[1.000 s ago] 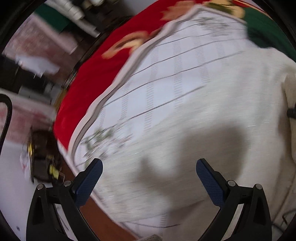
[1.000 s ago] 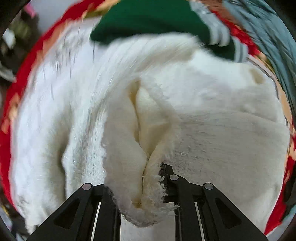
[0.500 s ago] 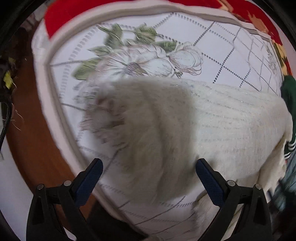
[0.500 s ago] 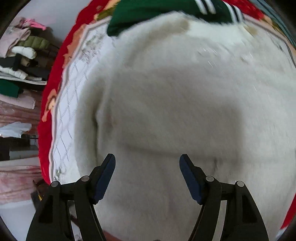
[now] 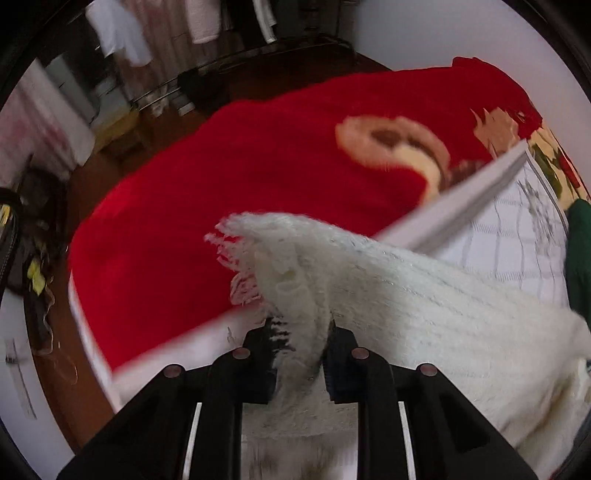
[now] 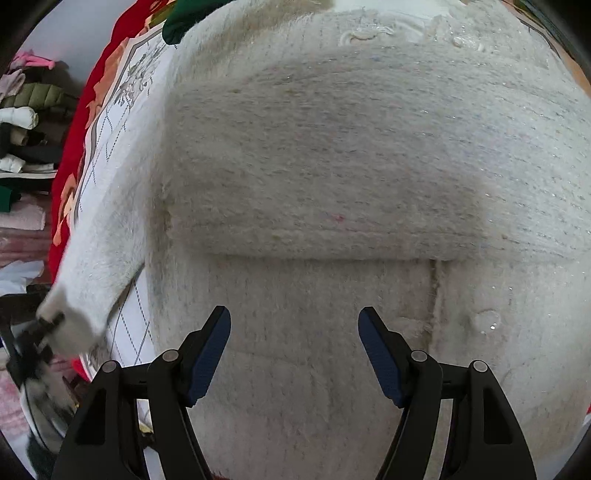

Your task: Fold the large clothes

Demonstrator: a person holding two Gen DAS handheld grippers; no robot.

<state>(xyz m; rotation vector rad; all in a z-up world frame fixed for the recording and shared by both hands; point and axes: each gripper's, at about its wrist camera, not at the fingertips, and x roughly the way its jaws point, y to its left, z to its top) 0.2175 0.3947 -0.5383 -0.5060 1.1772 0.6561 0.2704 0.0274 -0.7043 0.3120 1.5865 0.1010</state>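
Observation:
A large fuzzy cream knitted garment (image 6: 332,166) lies spread on a bed, partly folded, with a fold edge across the middle. My right gripper (image 6: 294,332) is open and empty just above its near part. My left gripper (image 5: 301,339) is shut on a fringed end of the cream garment (image 5: 295,280) and holds it lifted above the bed. In the right wrist view that lifted sleeve-like end (image 6: 96,266) hangs at the left, with the left gripper (image 6: 40,332) blurred at its tip.
The bed carries a red patterned blanket (image 5: 221,192) and a white checked sheet (image 5: 498,236). A dark green garment (image 6: 184,18) lies at the far side. Piled clothes (image 6: 22,122) and hanging clothes (image 5: 147,29) stand beyond the bed, with brown floor (image 5: 62,354) beside it.
My left gripper has shut on the garment's fringed end and lifted it. My right gripper let go of the cloth a second ago and stays open over the garment.

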